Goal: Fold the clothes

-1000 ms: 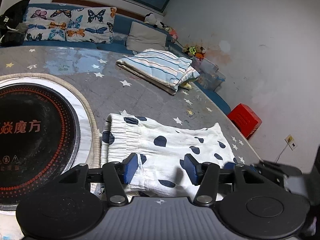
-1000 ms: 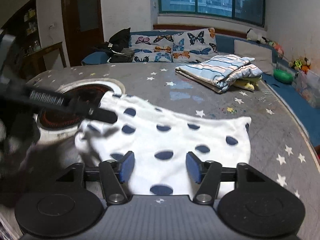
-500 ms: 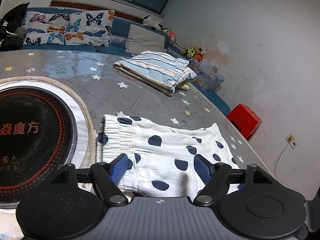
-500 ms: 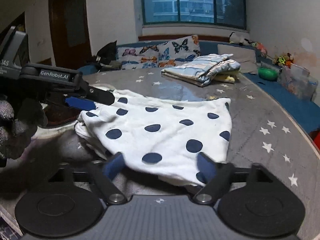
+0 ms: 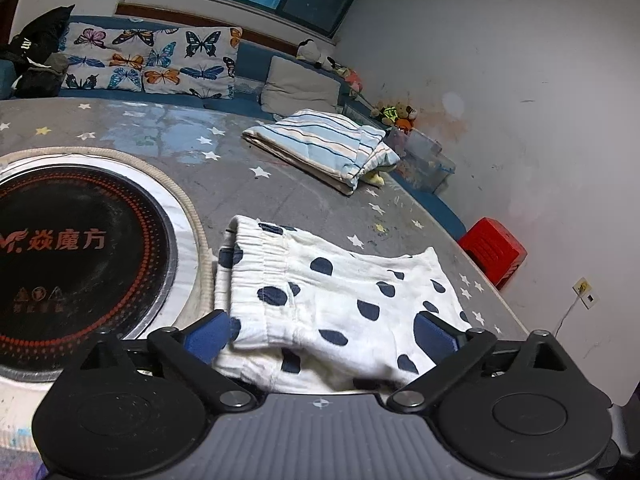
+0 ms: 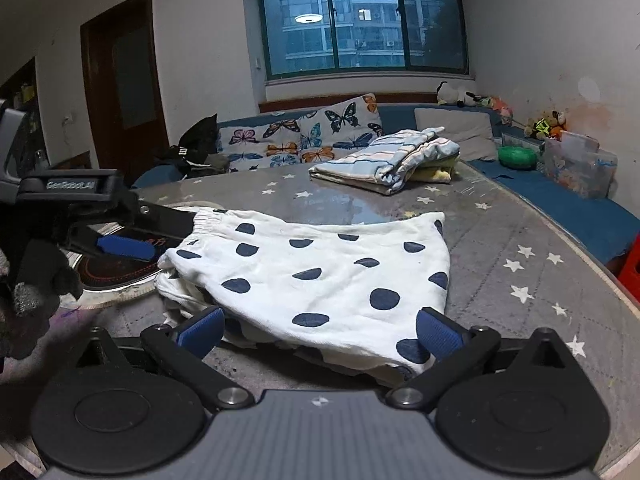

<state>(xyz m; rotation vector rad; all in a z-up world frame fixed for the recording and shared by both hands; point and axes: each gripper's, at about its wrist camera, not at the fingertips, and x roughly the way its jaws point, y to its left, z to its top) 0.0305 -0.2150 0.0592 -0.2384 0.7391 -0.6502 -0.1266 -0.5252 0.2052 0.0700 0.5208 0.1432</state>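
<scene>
On our left we see one round black cooktop (image 5: 68,256) set in the surface (image 5: 168,148). One folded polka-dot garment (image 5: 336,300) lies beside it. We hold two grippers, left gripper (image 5: 320,334) and right gripper (image 6: 318,330), both spread apart, empty. One striped folded bundle (image 5: 320,148) lies beyond.

A round counter (image 5: 168,140) covered in grey star-printed cloth carries white polka-dot shorts (image 5: 340,300) at the near edge, just beside a black induction cooktop (image 5: 72,248) set into its middle. A folded striped blanket (image 5: 320,148) lies at the far side.
</scene>
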